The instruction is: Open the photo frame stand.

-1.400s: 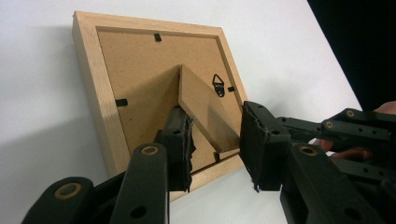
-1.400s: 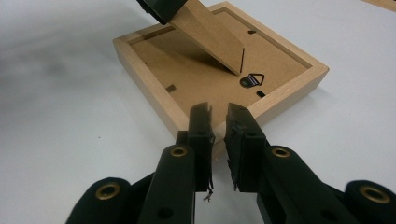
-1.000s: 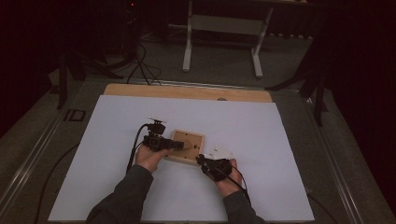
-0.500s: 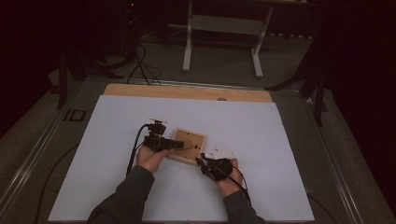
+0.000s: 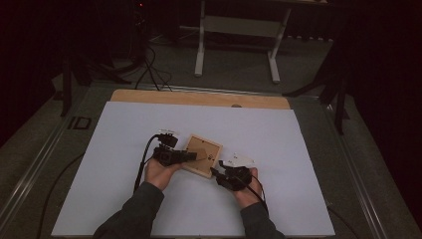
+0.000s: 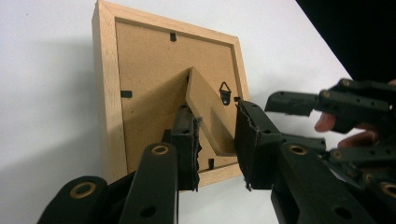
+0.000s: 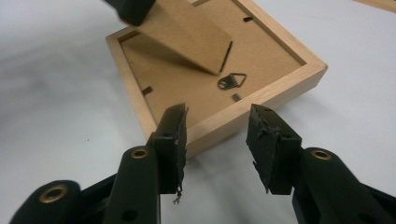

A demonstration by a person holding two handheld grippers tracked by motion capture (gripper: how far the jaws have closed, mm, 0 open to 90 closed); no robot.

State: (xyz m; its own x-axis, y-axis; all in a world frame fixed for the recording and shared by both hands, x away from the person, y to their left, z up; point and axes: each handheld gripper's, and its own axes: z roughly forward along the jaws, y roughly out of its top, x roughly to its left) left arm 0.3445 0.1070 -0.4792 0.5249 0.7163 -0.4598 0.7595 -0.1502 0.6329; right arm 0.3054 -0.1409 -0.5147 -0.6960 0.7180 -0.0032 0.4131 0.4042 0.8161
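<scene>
- High view: you are working on a small wooden picture frame (image 5: 201, 155) that is lying face down near the front middle of the white table (image 5: 298, 149), between your two hands.
- Left gripper (image 5: 191, 156) is coming in over the frame's left side, and its jaws have just been closing. In the left gripper view the fold-out stand (image 6: 208, 112) on the frame's back is sitting between the pads (image 6: 187, 140), which are not yet plainly pressing on it, so count them as spread around the stand.
- Right gripper (image 5: 215, 173) is lying at the frame's near right corner, and its jaws have just been opening. In the right gripper view they are standing apart with bare table between them and the frame's edge (image 7: 261, 93) just ahead, so it is holding nothing.
- Taken together, you are probably passing the work from the right side to the left: the stand is already lifted off the backing (image 7: 187, 42), and the left pinch looks like the next step.
- Hanging hook (image 7: 232, 80) is sitting just beside the stand's free end; watch that a pad is not snagging on it.
- White plate (image 5: 238, 160) on the right gripper is resting close to the frame's right edge, and the two grippers are crowding each other there.
- Beyond the table, a white stand (image 5: 239, 30) and floor cables (image 5: 149, 64) are standing well apart from the work.
</scene>
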